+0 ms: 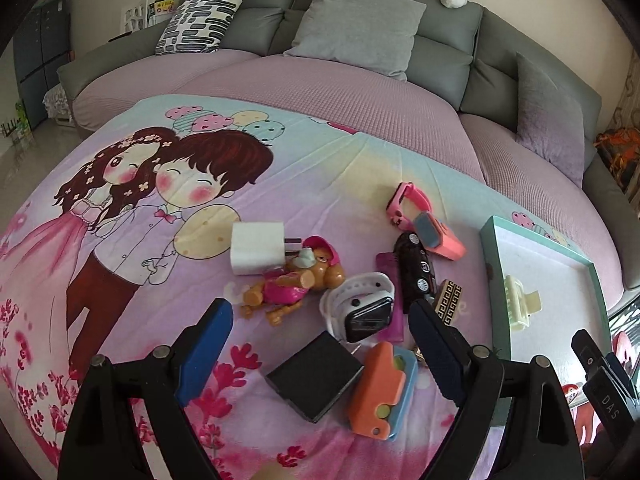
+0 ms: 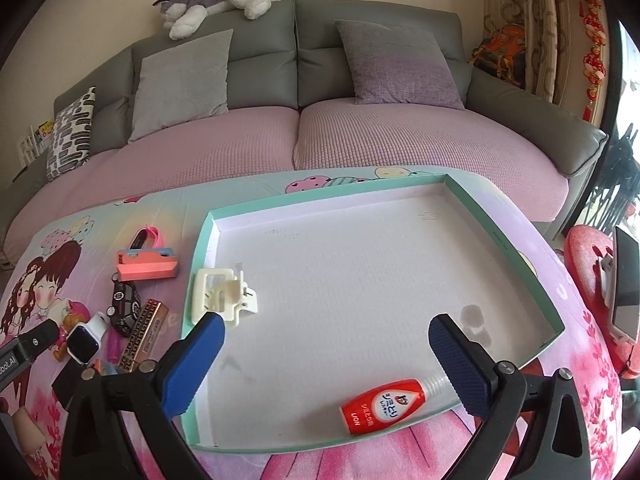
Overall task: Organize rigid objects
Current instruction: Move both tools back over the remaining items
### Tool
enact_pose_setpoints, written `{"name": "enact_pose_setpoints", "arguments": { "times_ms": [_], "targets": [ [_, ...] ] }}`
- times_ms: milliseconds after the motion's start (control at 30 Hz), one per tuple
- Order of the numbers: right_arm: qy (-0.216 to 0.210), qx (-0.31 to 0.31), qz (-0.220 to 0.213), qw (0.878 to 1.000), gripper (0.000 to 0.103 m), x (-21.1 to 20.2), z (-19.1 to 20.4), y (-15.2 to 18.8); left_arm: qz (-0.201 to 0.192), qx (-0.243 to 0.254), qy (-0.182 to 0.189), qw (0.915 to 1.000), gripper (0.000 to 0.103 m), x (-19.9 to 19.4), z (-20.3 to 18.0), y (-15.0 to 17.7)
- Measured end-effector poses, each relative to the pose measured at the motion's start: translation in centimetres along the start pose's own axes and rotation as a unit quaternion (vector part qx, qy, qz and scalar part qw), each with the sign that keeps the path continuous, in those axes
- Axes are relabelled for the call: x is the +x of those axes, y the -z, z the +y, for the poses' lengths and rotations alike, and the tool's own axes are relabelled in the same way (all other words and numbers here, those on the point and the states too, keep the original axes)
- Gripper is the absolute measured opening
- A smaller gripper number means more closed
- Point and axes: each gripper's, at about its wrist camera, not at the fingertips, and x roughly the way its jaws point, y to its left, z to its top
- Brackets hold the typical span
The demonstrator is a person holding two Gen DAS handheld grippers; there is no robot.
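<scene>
Left wrist view: left tongs (image 1: 320, 344) stand spread and empty over the cluttered surface (image 1: 328, 176), the black block (image 1: 316, 376) just ahead between their tips, long side slanting right toward the tray (image 1: 490, 264). Right tongs (image 2: 326, 344), spread and empty, hang over the tray, beside a red bottle (image 2: 380, 404) reading "LION".

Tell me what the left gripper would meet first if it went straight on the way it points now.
Probably the white watch: it lies about midway between the open fingers of the left gripper, just beyond their tips. The black block lies nearer but lower in the view, so it might be met first; depth is unclear.
</scene>
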Motion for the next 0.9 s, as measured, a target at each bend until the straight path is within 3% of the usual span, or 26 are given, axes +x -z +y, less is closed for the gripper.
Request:
{"name": "enact_pose_setpoints", "arguments": {
  "times_ms": [233, 400, 700, 900],
  "targets": [
    [-0.086, -0.038, 0.011, 0.995, 0.103, 0.0, 6.1, 0.3, 0.002, -0.034, -0.024, 0.9991, 0.090, -0.6, 4.6, -1.0],
    [-0.126, -0.072, 0.034, 0.989, 0.103, 0.4, 10.0, 1.4, 0.011, -0.053, -0.030, 0.9981, 0.090, -0.3, 7.0, -1.0],
    [-0.139, -0.143, 0.094, 0.975, 0.103, 1.6, 14.5, 4.4, 0.038, -0.075, -0.033, 0.9959, 0.090, 1.1, 9.0, -0.5],
    [-0.116, -0.177, 0.113, 0.971, 0.103, 2.6, 15.6, 5.7, 0.048, -0.071, -0.032, 0.9958, 0.090, 1.8, 8.7, -0.3]
  ]
}}
